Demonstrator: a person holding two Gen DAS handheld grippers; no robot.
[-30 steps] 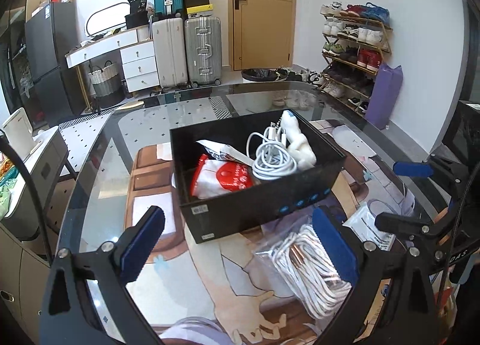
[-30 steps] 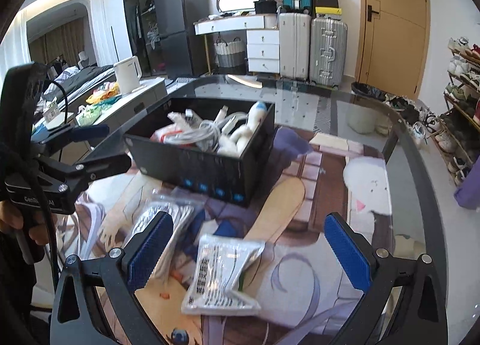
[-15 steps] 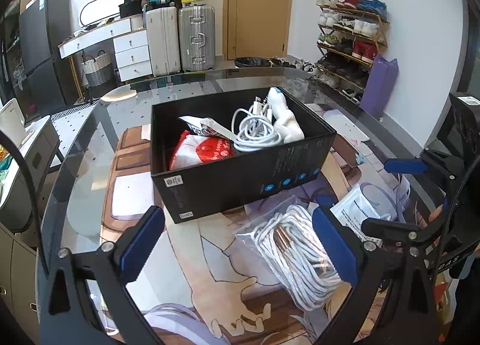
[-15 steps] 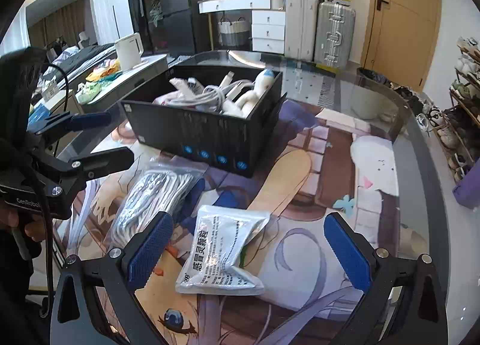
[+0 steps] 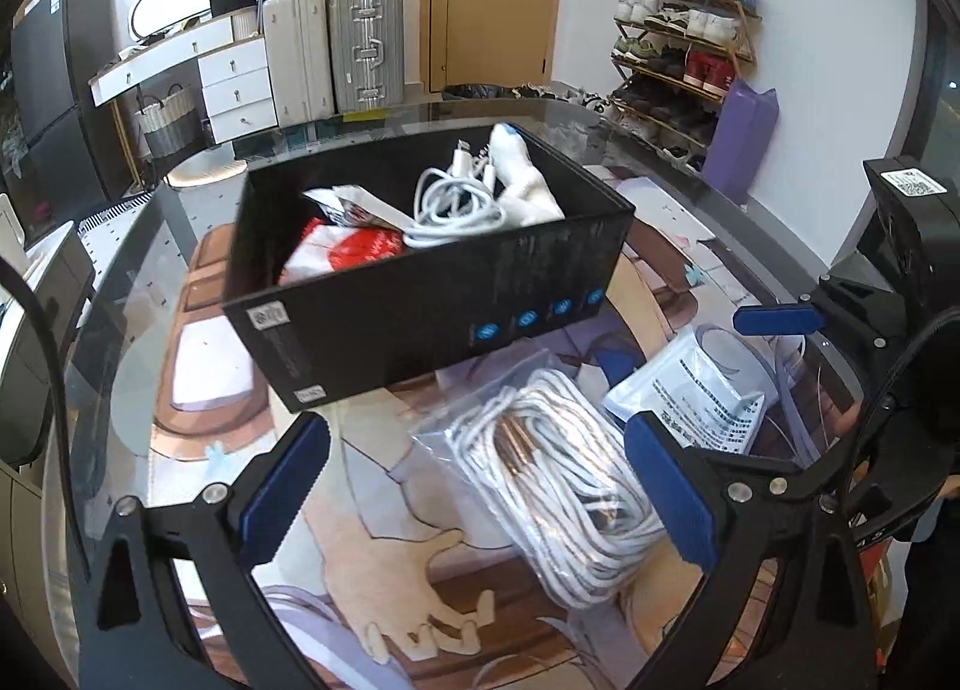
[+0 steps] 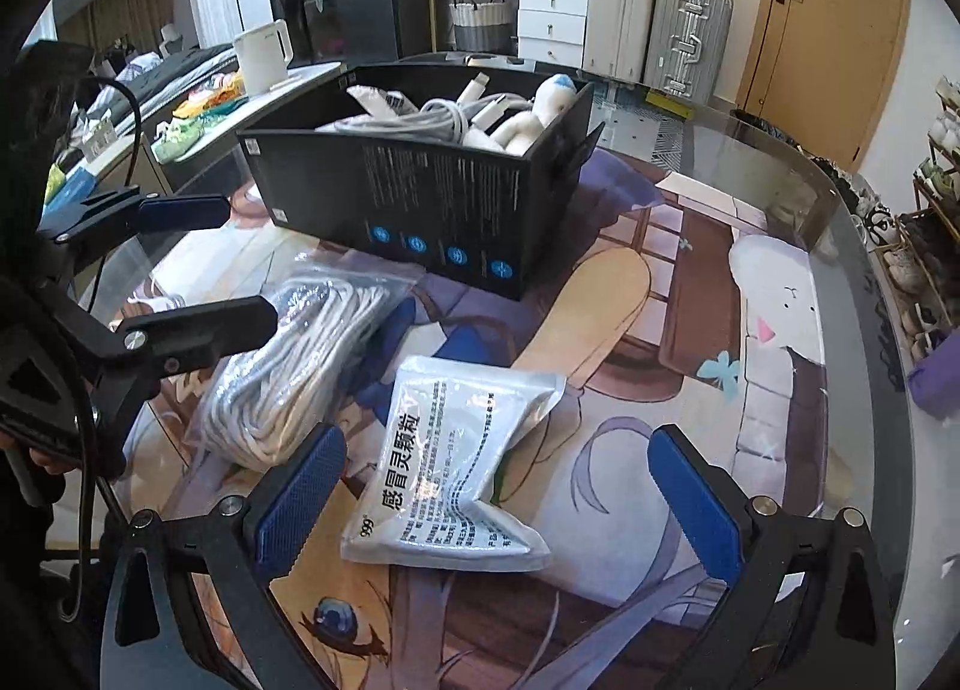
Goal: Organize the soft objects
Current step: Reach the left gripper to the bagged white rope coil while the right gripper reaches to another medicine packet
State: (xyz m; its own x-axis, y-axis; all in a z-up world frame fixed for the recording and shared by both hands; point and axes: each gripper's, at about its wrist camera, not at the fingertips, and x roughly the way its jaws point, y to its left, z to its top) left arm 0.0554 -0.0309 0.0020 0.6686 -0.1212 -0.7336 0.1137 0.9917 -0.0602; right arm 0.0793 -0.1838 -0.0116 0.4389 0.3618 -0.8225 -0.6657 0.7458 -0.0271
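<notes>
Compared with one second earlier, both views have closed in and lowered toward the items lying in front of the black box (image 5: 420, 294), which now fills more of each frame; this is judged to be the approach stage of a pick, with nothing grasped yet. In the left wrist view, the left hand-held gripper (image 5: 477, 486) has its fingers spread wide and empty, and the bagged white cord (image 5: 558, 486) lies on the worktop (image 5: 120, 330) between them, toward the right finger. At centre frame the box is open-topped and holds a red-and-white packet (image 5: 354, 249) at its left end, a coiled white cable (image 5: 450, 210) in the middle and a small white plush figure (image 5: 522, 180) at its right end. In the right wrist view, the bagged cord appears at centre left, just beside the white medicine sachet (image 6: 456, 462), which lies between the spread, empty fingers of the right hand-held gripper (image 6: 498, 504). Both loose items remain outside the box and are judged to be the remaining work.
</notes>
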